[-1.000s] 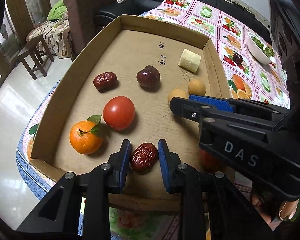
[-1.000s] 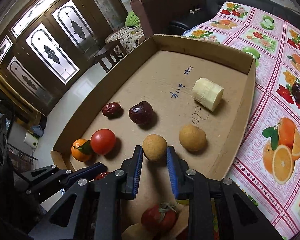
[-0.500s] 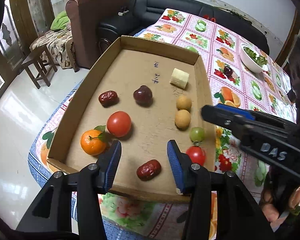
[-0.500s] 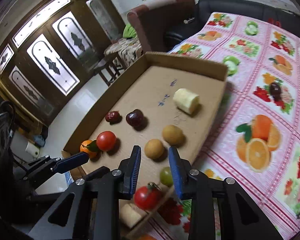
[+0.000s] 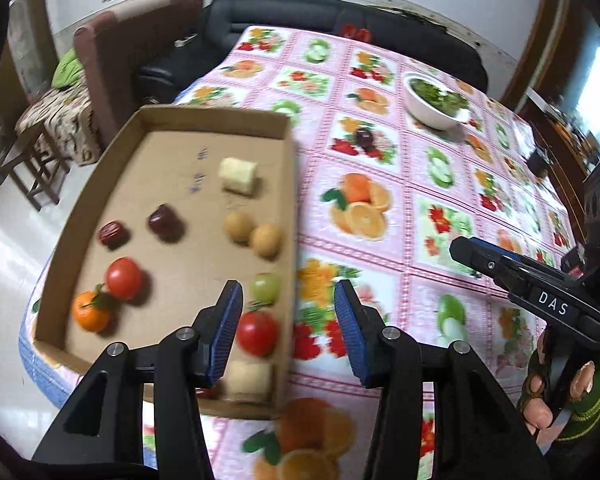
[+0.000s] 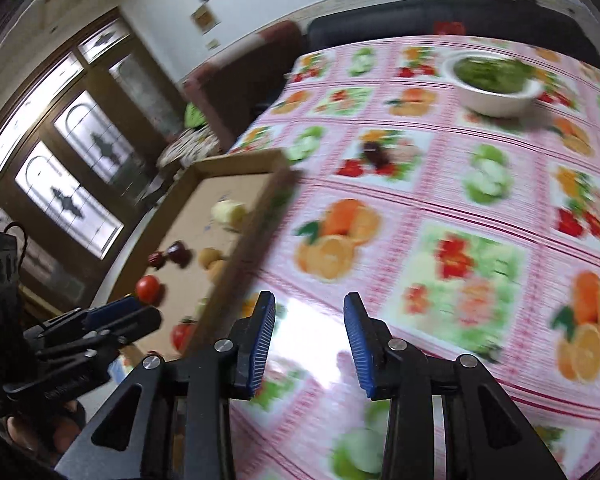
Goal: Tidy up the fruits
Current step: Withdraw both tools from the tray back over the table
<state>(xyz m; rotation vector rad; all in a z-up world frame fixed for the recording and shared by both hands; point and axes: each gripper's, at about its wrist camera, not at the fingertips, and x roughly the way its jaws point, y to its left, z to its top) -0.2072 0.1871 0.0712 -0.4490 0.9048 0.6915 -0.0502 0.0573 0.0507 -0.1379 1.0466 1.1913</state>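
Now, with my left gripper (image 5: 288, 320) spread empty above the cardboard tray (image 5: 80, 220), where the fruits (image 5: 124, 278) lie in rows, and my right gripper (image 6: 306, 340) opening on nothing over the tablecloth (image 6: 440, 208), I judge the sorting nearly done and must find any stray fruit next.

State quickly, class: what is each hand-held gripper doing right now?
Left hand-held gripper: open, holding nothing.
Right hand-held gripper: jaws opening, nothing between them, over the tablecloth.

A white bowl (image 5: 434, 114) of greens sits on the fruit-print tablecloth (image 5: 440, 208) (a dark sofa (image 5: 284, 14) behind)
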